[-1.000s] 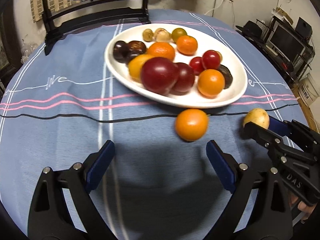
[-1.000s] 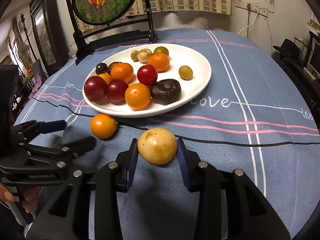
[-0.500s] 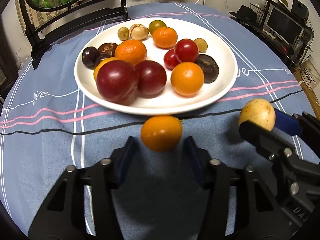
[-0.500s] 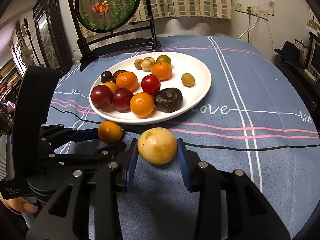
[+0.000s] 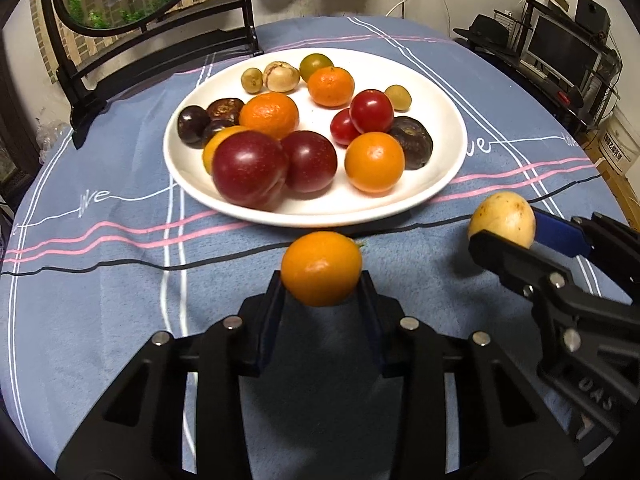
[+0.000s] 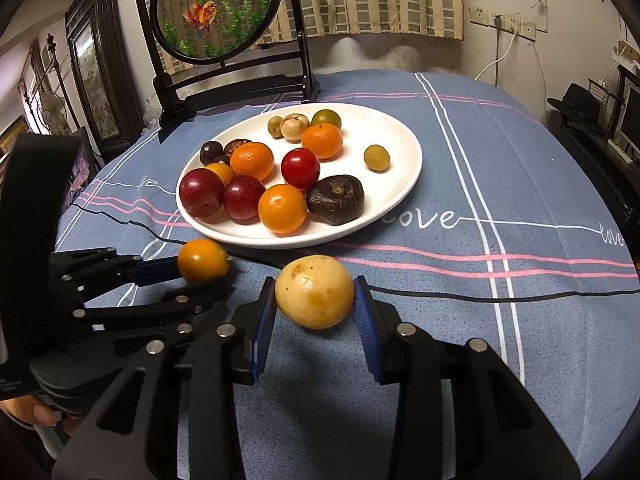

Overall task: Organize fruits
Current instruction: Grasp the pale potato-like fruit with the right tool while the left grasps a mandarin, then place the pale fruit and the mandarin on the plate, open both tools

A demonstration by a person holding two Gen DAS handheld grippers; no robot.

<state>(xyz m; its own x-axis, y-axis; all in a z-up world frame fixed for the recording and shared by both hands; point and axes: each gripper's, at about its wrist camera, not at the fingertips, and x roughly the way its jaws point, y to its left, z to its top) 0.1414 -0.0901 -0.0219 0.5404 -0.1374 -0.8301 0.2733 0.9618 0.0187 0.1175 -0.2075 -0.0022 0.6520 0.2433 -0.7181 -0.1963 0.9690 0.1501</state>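
Warm, dim indoor light, glossy highlights on the fruit, soft shadows below the tools, dark bowed fisheye edges.

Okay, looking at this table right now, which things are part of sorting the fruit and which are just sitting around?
Part of the job:
- orange fruit in the left gripper
- yellow fruit in the right gripper
- white plate of mixed fruit

Just lying about:
- round goldfish screen on its black stand
- black hat
- monitor on the shelf
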